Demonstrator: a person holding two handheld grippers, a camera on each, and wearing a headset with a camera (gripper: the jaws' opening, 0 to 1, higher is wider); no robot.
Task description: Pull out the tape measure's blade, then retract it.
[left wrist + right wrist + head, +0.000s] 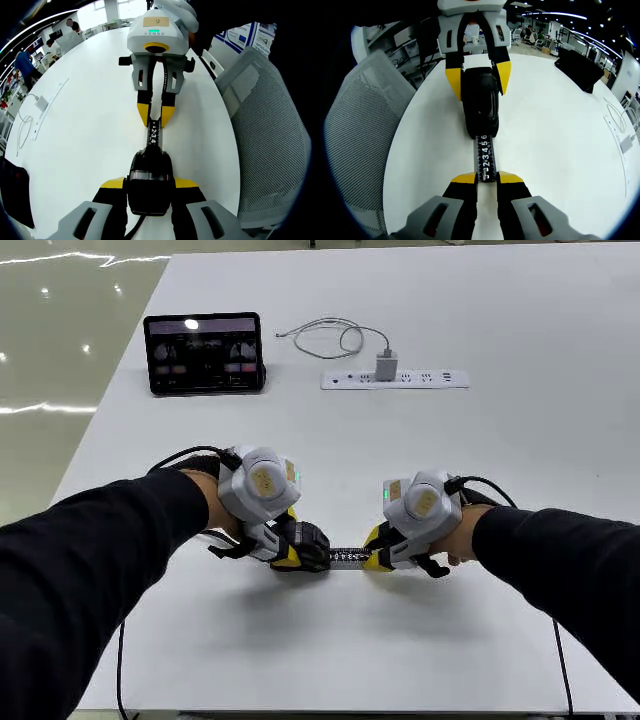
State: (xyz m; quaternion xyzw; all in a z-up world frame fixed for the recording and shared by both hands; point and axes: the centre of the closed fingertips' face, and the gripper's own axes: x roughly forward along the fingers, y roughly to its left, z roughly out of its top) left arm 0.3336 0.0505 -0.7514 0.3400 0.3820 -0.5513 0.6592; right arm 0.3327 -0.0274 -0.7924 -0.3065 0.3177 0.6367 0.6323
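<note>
Black and boxy, the tape measure's case [150, 180] sits low over the white desk [480, 460], close to its front edge. It is clamped on both sides between the yellow-tipped jaws of the left tool [290, 552]. A short stretch of blade [485, 157], printed with numbers, runs straight out of the case. The right tool [486, 178] has its jaws closed on the blade's free end. The two tools face each other tip to tip, near but apart, with the blade bridging the gap. Black sleeves [90, 560] reach in from both sides. Further back on the desk a dark tablet [204, 352] stands propped at the left. To its right lies a white power strip [395, 379] with a charger [386, 367] plugged in and a looped cable [330, 332]. A grey mesh chair [265, 125] stands just beside the desk's front edge.
</note>
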